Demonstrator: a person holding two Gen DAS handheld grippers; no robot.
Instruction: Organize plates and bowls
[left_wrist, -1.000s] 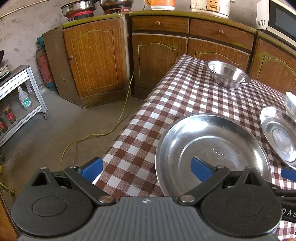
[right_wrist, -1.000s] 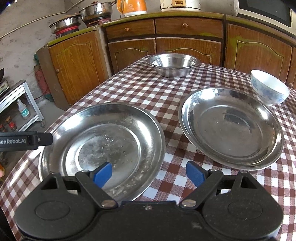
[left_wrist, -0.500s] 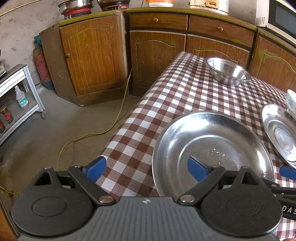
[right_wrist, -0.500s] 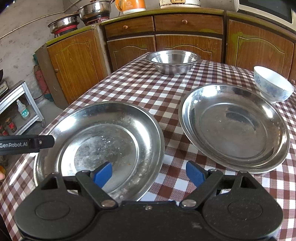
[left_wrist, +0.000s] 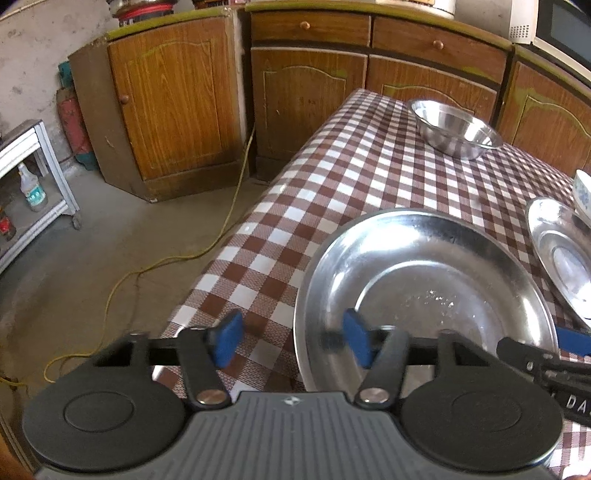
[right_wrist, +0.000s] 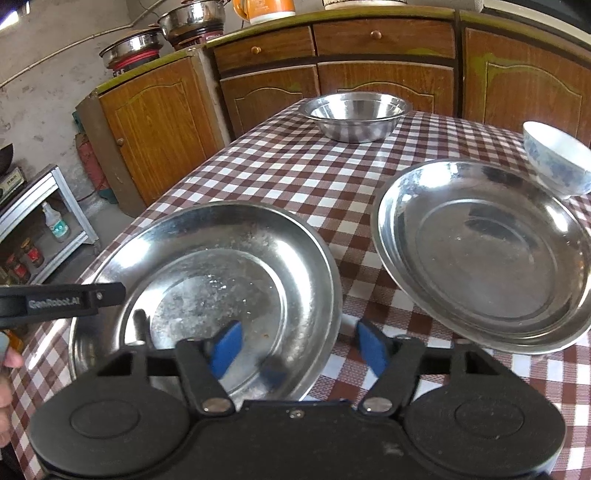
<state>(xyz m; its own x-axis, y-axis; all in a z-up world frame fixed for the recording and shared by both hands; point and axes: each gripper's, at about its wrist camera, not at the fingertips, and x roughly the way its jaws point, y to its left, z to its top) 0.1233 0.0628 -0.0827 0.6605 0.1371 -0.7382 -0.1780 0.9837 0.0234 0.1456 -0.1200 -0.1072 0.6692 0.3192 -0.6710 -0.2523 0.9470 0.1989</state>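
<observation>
A large steel plate (left_wrist: 424, 280) (right_wrist: 221, 273) lies on the checked tablecloth near the table's front left corner. My left gripper (left_wrist: 291, 342) straddles its left rim. The jaws are closing, and a gap shows between the pads and the rim. My right gripper (right_wrist: 298, 348) straddles the same plate's right rim, jaws also closing, pads clear of the metal. A second steel plate (right_wrist: 480, 254) (left_wrist: 561, 258) sits to the right. Touching its far edge is a white bowl with blue pattern (right_wrist: 557, 162). A steel bowl (right_wrist: 354, 114) (left_wrist: 454, 129) stands at the far end.
The table's left edge (left_wrist: 236, 236) drops to a concrete floor with a yellow cable (left_wrist: 166, 258). Wooden cabinets (left_wrist: 177, 99) line the back. A metal shelf with bottles (right_wrist: 48, 221) stands at the left. A person's hand (right_wrist: 7, 369) shows at the left edge.
Both grippers' jaws have narrowed from wide open, each around an opposite rim of the near plate. The left gripper has crept slightly down and closer to the plate.
</observation>
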